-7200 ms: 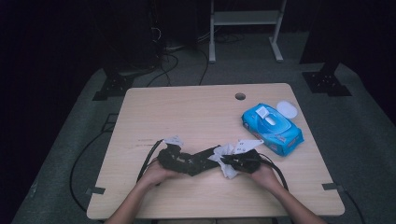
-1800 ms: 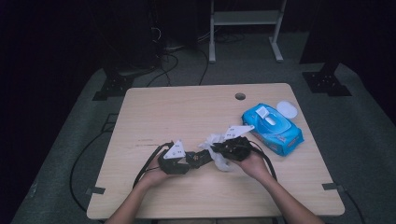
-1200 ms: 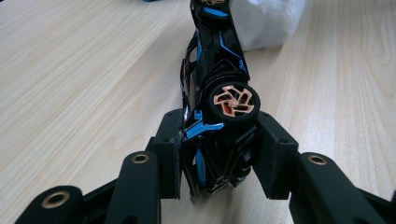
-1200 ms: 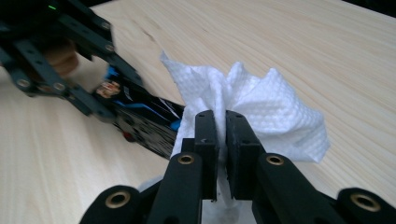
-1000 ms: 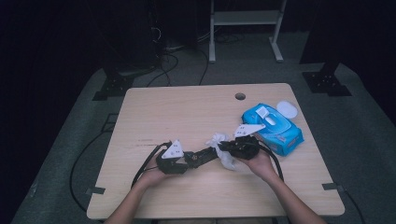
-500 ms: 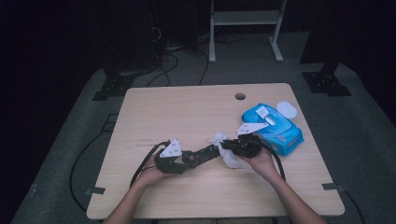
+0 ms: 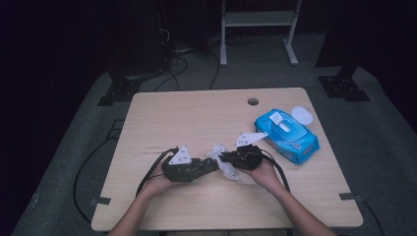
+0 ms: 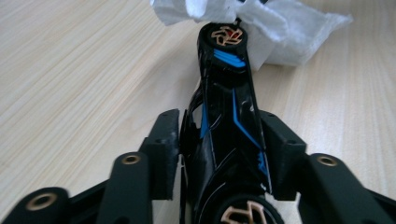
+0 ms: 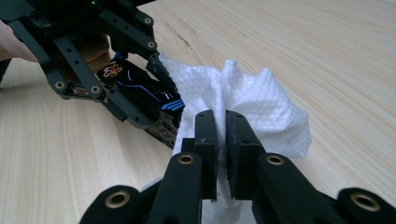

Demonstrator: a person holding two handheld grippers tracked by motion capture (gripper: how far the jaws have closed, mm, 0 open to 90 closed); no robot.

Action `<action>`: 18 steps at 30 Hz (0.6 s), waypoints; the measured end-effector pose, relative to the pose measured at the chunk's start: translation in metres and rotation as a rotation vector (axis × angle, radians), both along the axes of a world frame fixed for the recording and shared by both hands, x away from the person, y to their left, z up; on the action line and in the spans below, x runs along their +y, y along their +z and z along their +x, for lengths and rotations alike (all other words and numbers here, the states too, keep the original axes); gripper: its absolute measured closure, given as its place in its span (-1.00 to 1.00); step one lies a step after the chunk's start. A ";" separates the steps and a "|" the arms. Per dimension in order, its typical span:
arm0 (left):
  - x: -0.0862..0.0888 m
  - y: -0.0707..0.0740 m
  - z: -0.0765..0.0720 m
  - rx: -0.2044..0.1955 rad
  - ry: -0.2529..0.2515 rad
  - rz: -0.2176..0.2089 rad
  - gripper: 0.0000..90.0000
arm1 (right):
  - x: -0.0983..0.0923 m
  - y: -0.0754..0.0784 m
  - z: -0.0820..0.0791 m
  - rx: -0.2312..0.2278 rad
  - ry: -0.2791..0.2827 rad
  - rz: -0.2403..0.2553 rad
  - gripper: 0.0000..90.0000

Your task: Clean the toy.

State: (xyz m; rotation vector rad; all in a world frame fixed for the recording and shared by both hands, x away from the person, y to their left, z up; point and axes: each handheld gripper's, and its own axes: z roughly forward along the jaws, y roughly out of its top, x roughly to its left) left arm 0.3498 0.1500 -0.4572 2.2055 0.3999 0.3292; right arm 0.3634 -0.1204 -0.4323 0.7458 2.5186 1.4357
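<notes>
Nearest the person, both hands rested low on the wooden surface (image 7: 162,118). The left tongs (image 7: 212,166) pinched a black toy car with blue stripes (image 8: 226,107) by its flanks; in the left gripper view the pads pressed on either side of the body, the car's nose pointing away, and the jaws had just been closing a little further on it. The right tongs (image 7: 222,158) were pressed together on a crumpled white wipe (image 9: 254,100), a fold of it caught between the two pads in the right gripper view. The wipe lay against the car's front end, touching it, near the middle of the surface and slightly toward the person's edge. Farther off to the right lay a blue pack of wipes (image 7: 287,136), its lid flipped open, and just beyond it a small white round cap (image 7: 302,115). Near the far edge sat a round cable hole (image 7: 253,101).
</notes>
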 end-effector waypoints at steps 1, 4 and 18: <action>0.000 0.000 0.000 0.002 0.000 -0.002 0.23 | 0.000 0.001 0.001 0.006 -0.004 -0.002 0.85; 0.000 0.001 0.001 0.002 -0.006 0.007 0.23 | 0.003 0.004 0.002 -0.007 -0.006 -0.010 0.85; 0.000 0.005 0.001 0.036 -0.009 0.013 0.20 | -0.007 0.002 0.003 -0.006 -0.030 0.009 0.85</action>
